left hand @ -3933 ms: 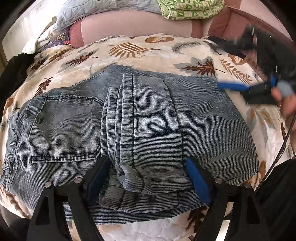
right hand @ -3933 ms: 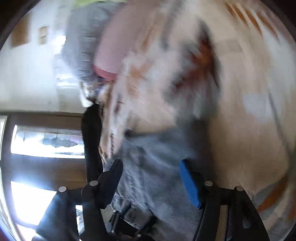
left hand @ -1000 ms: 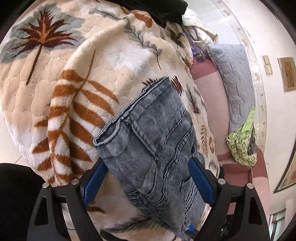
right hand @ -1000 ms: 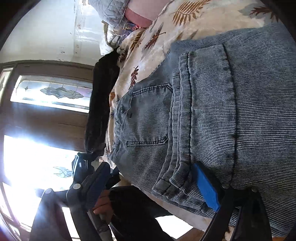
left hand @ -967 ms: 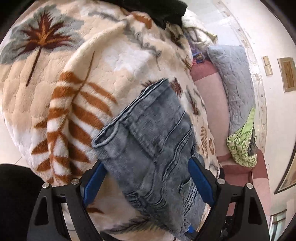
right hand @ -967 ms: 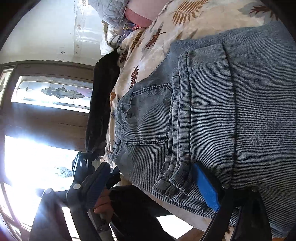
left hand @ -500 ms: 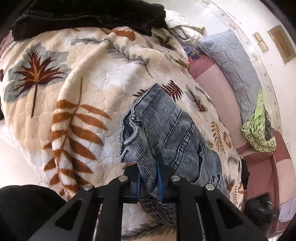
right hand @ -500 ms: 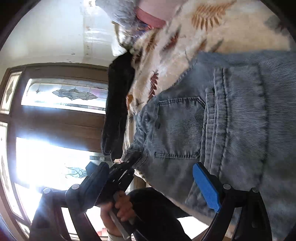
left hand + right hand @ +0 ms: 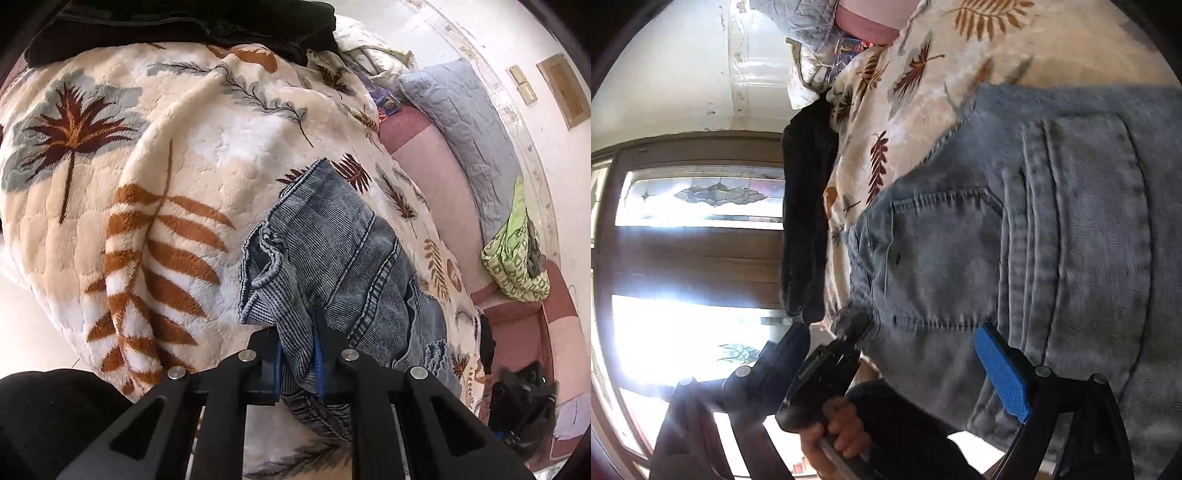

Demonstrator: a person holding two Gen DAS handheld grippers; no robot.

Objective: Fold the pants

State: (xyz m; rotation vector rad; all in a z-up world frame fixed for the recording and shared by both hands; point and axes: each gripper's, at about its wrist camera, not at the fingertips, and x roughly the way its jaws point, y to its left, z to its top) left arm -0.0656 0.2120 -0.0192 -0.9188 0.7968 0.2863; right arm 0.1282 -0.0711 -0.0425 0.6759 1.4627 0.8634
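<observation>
The folded blue denim pants [image 9: 332, 258] lie on a cream blanket with leaf prints [image 9: 166, 184]. My left gripper [image 9: 297, 354] is shut on the waistband end of the pants at the blanket's near edge. In the right wrist view the pants [image 9: 1052, 240] show a back pocket and folded legs. My right gripper [image 9: 897, 365] is open, its blue pad [image 9: 1001, 376] over the pants' near edge. The left gripper [image 9: 846, 332] and the hand holding it show there too, clamped on the waistband.
A black garment [image 9: 177, 26] lies at the blanket's far end, also in the right wrist view [image 9: 805, 221]. A pink sofa back [image 9: 436, 177], a grey quilted cushion [image 9: 465, 122] and a folded green cloth [image 9: 517, 258] sit beyond. A bright glass door [image 9: 683, 258] stands behind.
My left gripper has closed on the waistband end of the pants and lifted it slightly. My right gripper has shifted along the pants toward the pocket end, still open.
</observation>
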